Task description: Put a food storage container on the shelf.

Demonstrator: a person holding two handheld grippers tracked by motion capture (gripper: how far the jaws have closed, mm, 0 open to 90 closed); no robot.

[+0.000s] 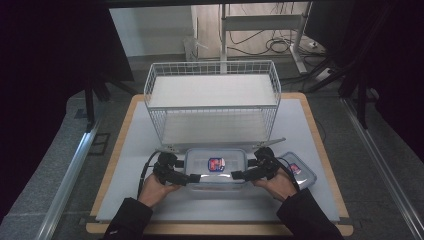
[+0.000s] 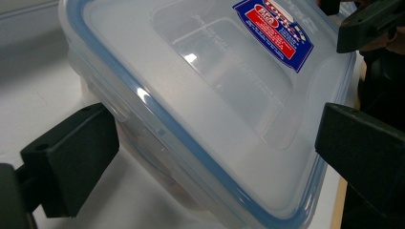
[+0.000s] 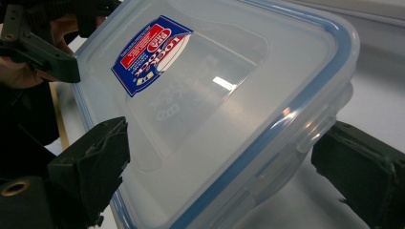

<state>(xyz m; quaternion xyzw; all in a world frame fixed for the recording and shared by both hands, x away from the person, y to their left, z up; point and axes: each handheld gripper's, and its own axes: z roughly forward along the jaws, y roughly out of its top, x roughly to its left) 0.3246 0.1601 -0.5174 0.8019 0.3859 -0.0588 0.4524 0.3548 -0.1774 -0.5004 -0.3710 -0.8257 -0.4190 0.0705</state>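
A clear plastic container (image 1: 202,161) with a blue-sealed lid and a red and blue label sits in front of the wire basket, between my two grippers. My left gripper (image 1: 195,177) grips its front left corner; in the left gripper view (image 2: 215,129) one jaw rests against the side wall and the other against the lid's edge of the container (image 2: 200,86). My right gripper (image 1: 237,175) grips the front right corner. In the right gripper view (image 3: 222,143) its jaws press on the lid's edge and on a latch of the container (image 3: 215,95).
A white wire basket (image 1: 212,67) with two shelves stands at the back of the white table top (image 1: 310,130). A second lidded container (image 1: 302,172) lies to the right of my right hand. The table's wooden edge (image 1: 215,230) runs along the front.
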